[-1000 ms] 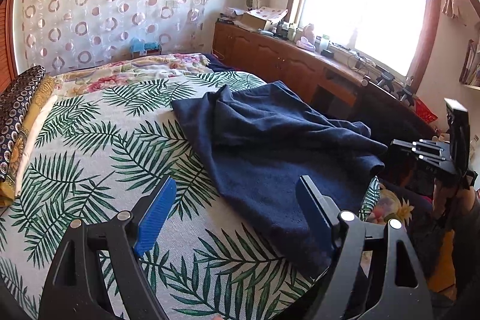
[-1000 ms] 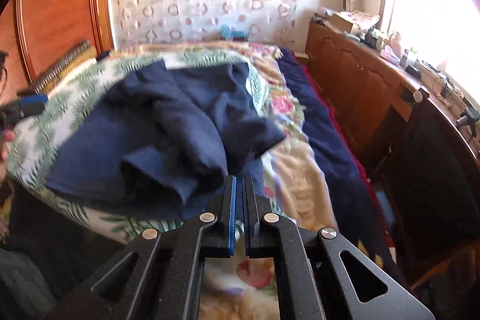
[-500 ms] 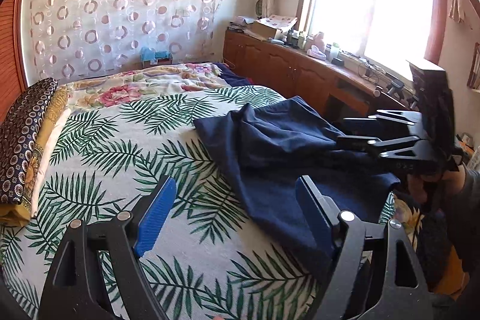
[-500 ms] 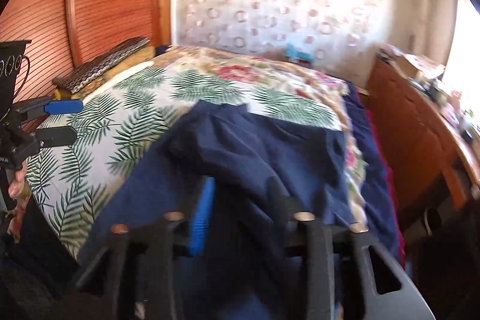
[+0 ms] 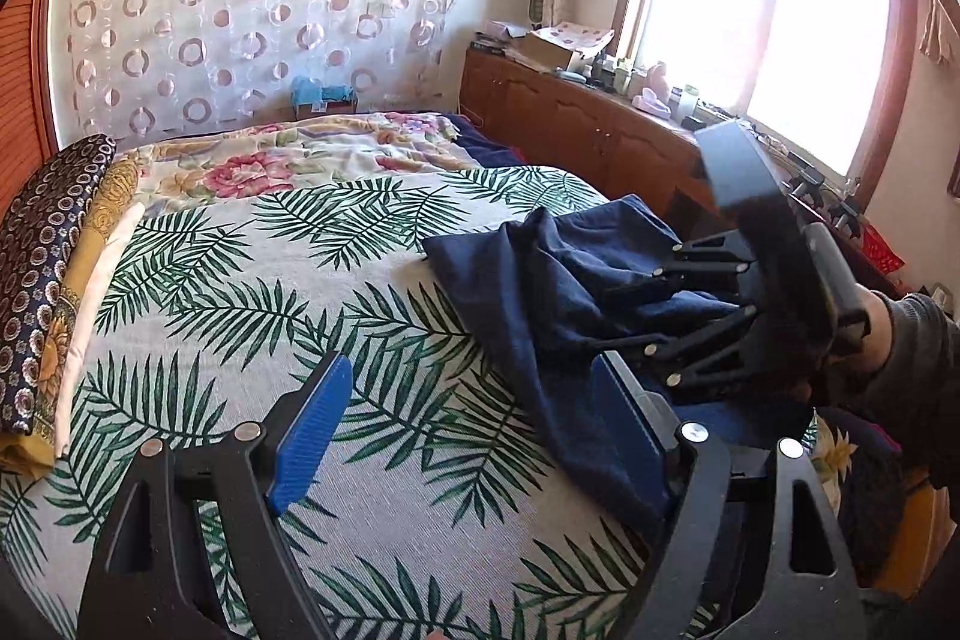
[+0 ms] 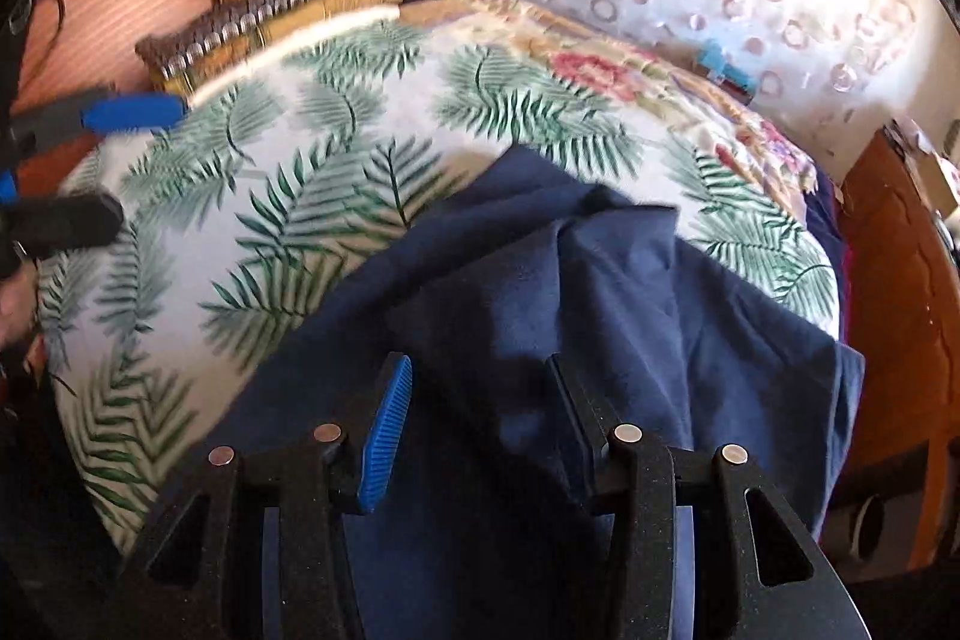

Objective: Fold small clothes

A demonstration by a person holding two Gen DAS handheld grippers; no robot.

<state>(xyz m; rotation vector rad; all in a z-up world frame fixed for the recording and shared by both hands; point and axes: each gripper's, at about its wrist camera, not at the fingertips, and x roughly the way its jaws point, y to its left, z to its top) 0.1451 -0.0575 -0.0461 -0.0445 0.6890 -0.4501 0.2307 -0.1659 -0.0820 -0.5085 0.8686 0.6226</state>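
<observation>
A crumpled navy blue garment (image 5: 558, 292) lies on the near right part of the bed, partly over the edge. It fills the lower middle of the right wrist view (image 6: 540, 292). My left gripper (image 5: 474, 418) is open and empty above the palm-leaf bedspread, its right finger beside the garment's edge. My right gripper (image 6: 480, 400) is open, its fingers low over the garment, with cloth between them. In the left wrist view the right gripper (image 5: 648, 304) reaches onto the garment from the right.
The bed (image 5: 252, 292) has a palm-leaf cover and a floral blanket (image 5: 288, 160) at the far end. Folded patterned cloths (image 5: 42, 244) are stacked at the left edge. A wooden cabinet (image 5: 588, 136) with clutter runs under the window on the right.
My right gripper opened from shut and moved forward over the garment. My left gripper stayed open and shifted left, so the garment sits further right in its view.
</observation>
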